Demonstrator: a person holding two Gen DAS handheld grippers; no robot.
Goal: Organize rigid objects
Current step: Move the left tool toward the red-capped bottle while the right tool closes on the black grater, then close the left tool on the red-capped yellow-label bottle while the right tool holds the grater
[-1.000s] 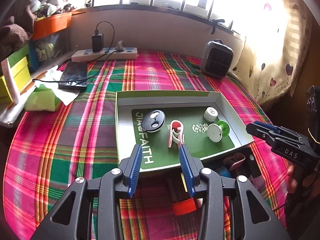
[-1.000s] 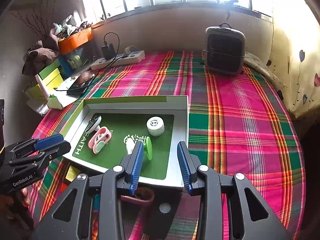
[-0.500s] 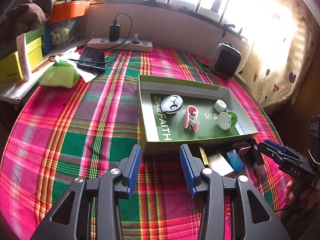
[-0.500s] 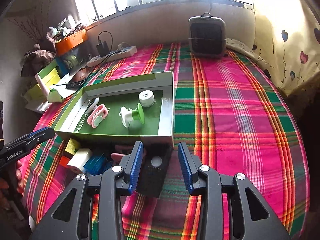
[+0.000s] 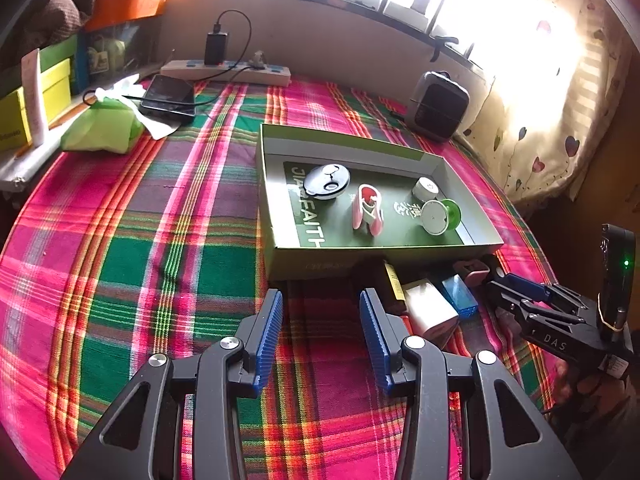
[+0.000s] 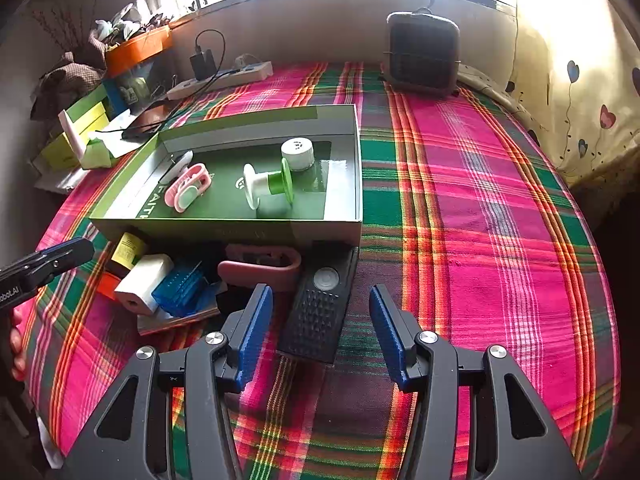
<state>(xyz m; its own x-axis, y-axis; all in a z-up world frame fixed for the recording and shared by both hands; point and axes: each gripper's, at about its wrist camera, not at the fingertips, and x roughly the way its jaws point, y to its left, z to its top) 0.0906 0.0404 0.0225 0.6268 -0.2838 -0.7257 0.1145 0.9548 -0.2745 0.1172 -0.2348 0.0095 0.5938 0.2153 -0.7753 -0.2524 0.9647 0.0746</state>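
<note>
A green box tray on the plaid cloth holds a round black-and-white disc, a pink clip, a white cap and a green-and-white spool. In front of the tray lie a black remote-like block, a pink piece, a blue box, a white block and a yellow-labelled item. My left gripper is open and empty, just before the tray. My right gripper is open, above the black block's near end.
A small heater stands at the back right. A power strip, a phone, a green pouch and boxes sit at the back left. The curtain hangs at the bed's right edge.
Both grippers have pulled back from the tray toward me and stay open. The loose items in front of the tray have come into view.
</note>
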